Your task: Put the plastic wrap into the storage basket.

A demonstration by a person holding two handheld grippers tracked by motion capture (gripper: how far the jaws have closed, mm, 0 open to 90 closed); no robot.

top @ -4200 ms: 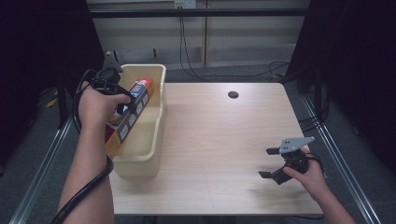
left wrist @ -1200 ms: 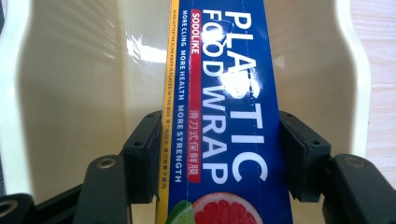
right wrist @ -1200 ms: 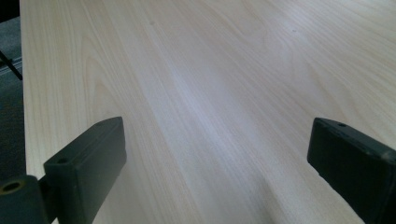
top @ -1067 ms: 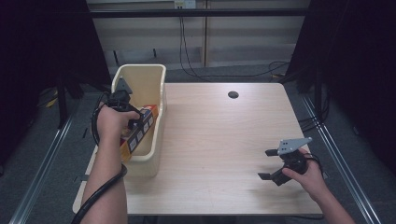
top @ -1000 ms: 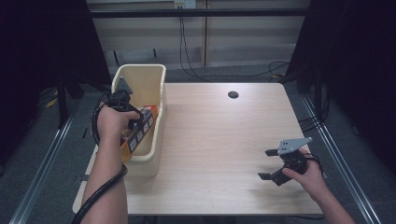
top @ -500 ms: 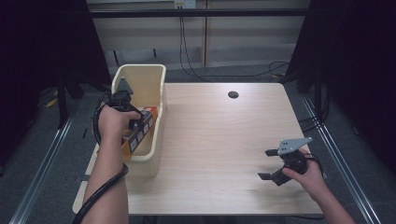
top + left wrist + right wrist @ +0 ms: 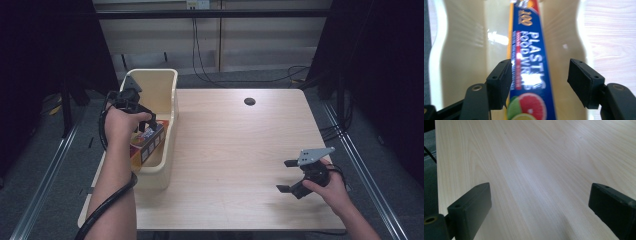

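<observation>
Your left gripper (image 7: 537, 83) hangs over the cream bin (image 7: 165, 85) at the left edge of the bench (image 7: 240, 150), its jaws parted wider than the plastic wrap box (image 7: 531, 65) below them and closed on nothing. The box lies inside the bin, leaning against the bin's right wall in the high view, and its long axis runs straight away from the jaws, along the bin's length. In the left gripper view the left jaw sits at the box's yellow edge, while the right jaw stands off with a gap of bin floor between it and the box; so the box lies off centre, toward the left jaw. Whether the left jaw touches the box you cannot tell. Your hand hides the box's far part in the high view, and its near end is cut off at the frame bottom. Your right gripper (image 7: 292, 176) rests wide open and empty, well apart, near the bench's right front corner.
</observation>
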